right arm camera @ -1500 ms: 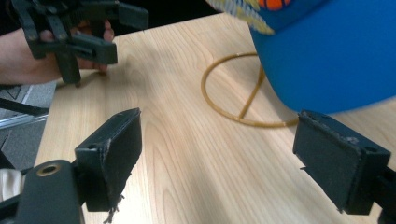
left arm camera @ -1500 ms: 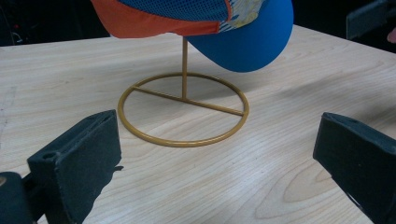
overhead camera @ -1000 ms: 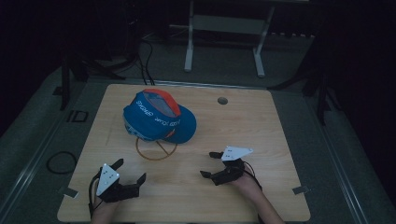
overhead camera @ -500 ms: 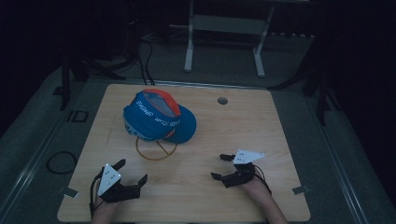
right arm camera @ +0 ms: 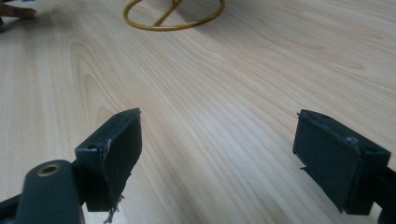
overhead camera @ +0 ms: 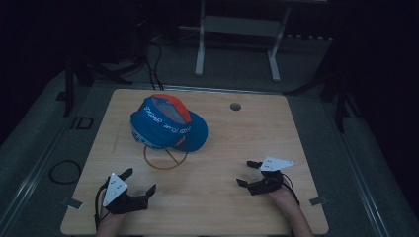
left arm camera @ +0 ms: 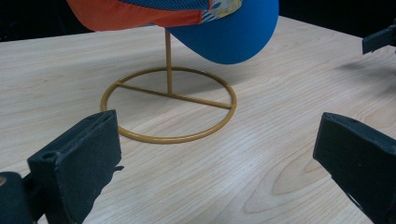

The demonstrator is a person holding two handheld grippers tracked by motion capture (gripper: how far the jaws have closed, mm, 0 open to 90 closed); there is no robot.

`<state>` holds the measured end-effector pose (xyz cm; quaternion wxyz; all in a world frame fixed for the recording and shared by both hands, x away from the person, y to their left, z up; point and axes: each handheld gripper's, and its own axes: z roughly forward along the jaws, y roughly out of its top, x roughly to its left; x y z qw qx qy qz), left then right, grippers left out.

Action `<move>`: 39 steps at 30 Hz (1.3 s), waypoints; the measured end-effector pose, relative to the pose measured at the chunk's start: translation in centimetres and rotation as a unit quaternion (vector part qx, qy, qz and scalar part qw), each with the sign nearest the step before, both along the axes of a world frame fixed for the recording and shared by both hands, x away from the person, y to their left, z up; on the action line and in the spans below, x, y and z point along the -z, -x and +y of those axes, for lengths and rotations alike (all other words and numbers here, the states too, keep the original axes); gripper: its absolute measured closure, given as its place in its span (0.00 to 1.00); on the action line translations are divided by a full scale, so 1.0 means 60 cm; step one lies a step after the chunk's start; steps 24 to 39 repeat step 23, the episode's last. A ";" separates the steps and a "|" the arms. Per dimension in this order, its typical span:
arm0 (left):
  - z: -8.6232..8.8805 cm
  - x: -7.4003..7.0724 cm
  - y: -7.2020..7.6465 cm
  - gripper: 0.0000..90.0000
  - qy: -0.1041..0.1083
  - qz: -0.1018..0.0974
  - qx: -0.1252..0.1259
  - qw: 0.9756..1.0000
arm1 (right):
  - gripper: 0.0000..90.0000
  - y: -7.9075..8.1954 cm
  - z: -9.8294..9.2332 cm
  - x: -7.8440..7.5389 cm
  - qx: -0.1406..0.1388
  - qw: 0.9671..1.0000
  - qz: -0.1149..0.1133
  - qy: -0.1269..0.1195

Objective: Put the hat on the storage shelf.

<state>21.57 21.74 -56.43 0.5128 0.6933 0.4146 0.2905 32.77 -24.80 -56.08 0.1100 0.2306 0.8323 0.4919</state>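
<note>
The cap [overhead camera: 168, 123] sits on its wire stand [overhead camera: 165, 157] at centre-left of the frame on the worktop [overhead camera: 237, 143]. The left gripper [overhead camera: 136, 182], fingers spread and empty, lies nearer, just below it; the right gripper [overhead camera: 249, 173], fingers also apart, rests lower right.

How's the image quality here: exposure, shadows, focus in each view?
High view: dim and underexposed, surroundings nearly black, cap and table still legible. Left gripper view: bright and even, soft shadow under the cap across the gold stand; near tongs slightly soft. Right gripper view: well lit, wood grain sharp, tongs close and a little blurred.
</note>
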 end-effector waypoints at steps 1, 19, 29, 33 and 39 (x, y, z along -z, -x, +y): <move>0.000 0.000 0.000 0.02 0.001 0.000 0.001 1.000 | 0.17 -0.001 -0.003 0.000 0.001 1.000 -0.002 0.001; 0.002 0.000 -0.001 0.02 0.003 0.001 -0.002 1.000 | 0.17 -0.011 -0.043 0.001 0.028 0.999 -0.005 -0.019; 0.002 0.000 -0.001 0.02 0.002 0.000 -0.002 1.000 | 0.17 -0.012 -0.042 0.002 0.030 0.999 -0.003 -0.017; 0.002 0.000 -0.001 0.02 0.002 0.000 -0.002 1.000 | 0.17 -0.012 -0.042 0.002 0.030 0.999 -0.003 -0.017; 0.002 0.000 -0.001 0.02 0.002 0.000 -0.002 1.000 | 0.17 -0.012 -0.042 0.002 0.030 0.999 -0.003 -0.017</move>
